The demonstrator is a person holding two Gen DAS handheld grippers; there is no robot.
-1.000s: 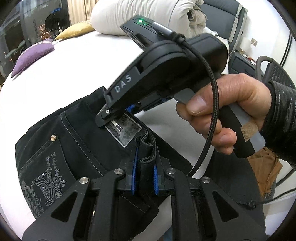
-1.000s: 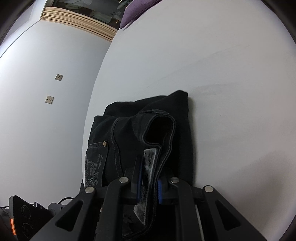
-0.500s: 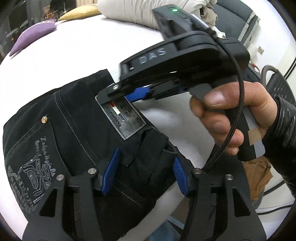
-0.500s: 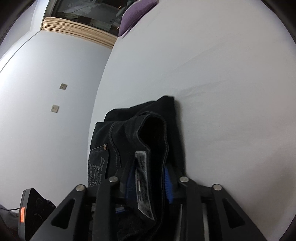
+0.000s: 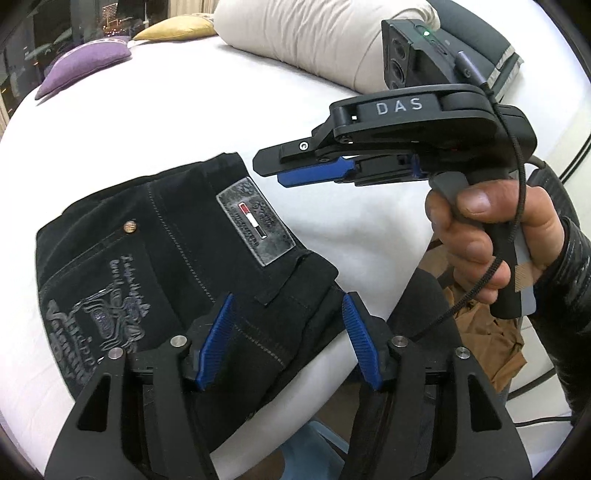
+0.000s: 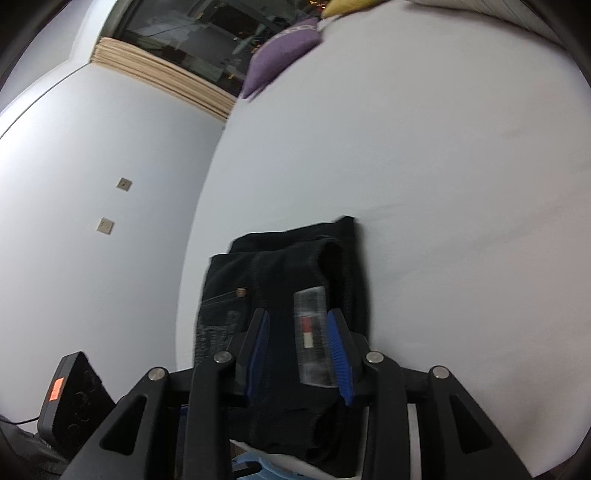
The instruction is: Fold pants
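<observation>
Release is the step here: black folded denim pants (image 5: 155,258) lie at the white bed's (image 5: 147,129) near edge, both tools opening, left tool (image 5: 286,336) and right tool (image 6: 297,349) gripping nothing, best lifted straight clear without snagging the waistband.

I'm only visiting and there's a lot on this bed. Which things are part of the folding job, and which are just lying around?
Part of the job:
- folded black denim pants with a grey waistband patch
- left gripper, jaws opening, pads clear of the pants
- right gripper, jaws opening likewise
- white bed surface under the pants

Just lying about:
- purple cushion
- yellow cushion
- rolled cream duvet
</observation>
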